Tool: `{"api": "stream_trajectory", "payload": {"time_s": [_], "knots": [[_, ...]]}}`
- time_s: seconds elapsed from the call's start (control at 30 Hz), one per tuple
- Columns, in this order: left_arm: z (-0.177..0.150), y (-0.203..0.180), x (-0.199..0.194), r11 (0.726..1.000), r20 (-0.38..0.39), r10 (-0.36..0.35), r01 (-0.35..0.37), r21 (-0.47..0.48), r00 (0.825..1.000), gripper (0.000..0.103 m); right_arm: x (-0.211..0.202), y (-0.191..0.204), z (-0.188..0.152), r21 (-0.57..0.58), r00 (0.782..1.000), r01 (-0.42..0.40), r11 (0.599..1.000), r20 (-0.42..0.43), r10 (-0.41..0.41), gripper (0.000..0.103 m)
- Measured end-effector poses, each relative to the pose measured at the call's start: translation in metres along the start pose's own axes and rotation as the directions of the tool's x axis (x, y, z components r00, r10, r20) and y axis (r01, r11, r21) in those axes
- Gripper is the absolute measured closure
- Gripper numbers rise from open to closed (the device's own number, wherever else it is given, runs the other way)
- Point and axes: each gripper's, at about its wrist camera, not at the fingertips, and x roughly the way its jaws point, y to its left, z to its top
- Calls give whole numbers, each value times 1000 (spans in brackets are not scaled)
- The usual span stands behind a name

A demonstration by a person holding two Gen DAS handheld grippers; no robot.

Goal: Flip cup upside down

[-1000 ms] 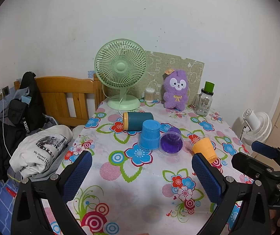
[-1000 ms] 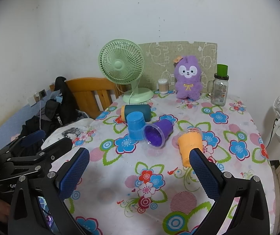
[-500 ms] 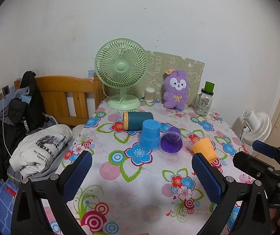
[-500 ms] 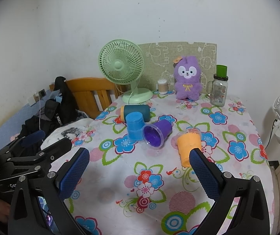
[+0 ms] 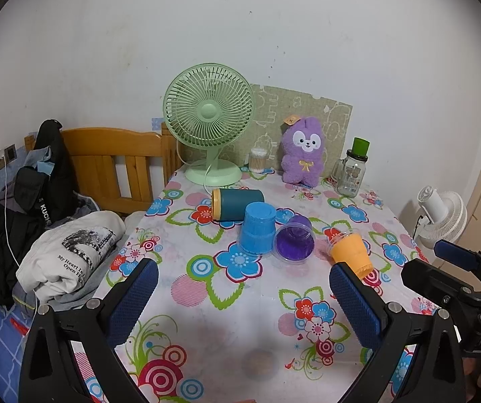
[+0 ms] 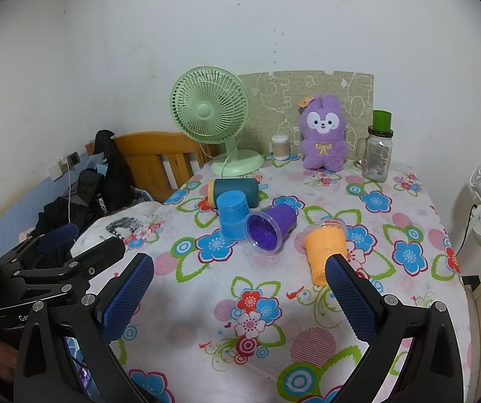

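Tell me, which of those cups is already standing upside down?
The light blue cup: it stands on its rim, flat bottom up. The purple cup, orange cup and dark teal cup all lie on their sides.

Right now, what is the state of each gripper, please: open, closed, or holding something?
Left gripper: open, holding nothing.
Right gripper: open, holding nothing.
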Motion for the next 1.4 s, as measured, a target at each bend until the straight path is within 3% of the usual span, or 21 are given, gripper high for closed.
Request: {"api": "stream_trajectory", "payload": {"time_s": [0.33, 0.57, 0.8, 0.97, 1.07, 1.4], "knots": [[-4, 7, 11, 1000, -30, 6, -7, -21, 1000, 0, 8, -8, -3, 8, 1000, -6, 1000, -17, 6, 0], [-18, 15, 46, 998, -118, -3, -5, -65, 993, 0, 36, -19, 0, 0, 997, -4, 1000, -73, 4, 0], [-10, 29, 92, 994, -172, 7, -26, -109, 985, 0, 97, -29, 38, -124, 991, -6, 992, -133, -10, 0], [5, 43, 133, 982, -220, 8, -49, -182, 976, 0, 150, -33, 67, -211, 983, -60, 976, -183, 21, 0], [14, 44, 154, 983, -240, 20, -63, -173, 971, 0, 180, -31, 78, -275, 977, -94, 957, -212, 35, 0], [45, 50, 202, 974, -234, 14, -66, -217, 972, 0, 266, -30, 113, -368, 938, -243, 898, -324, 121, 0]]}}
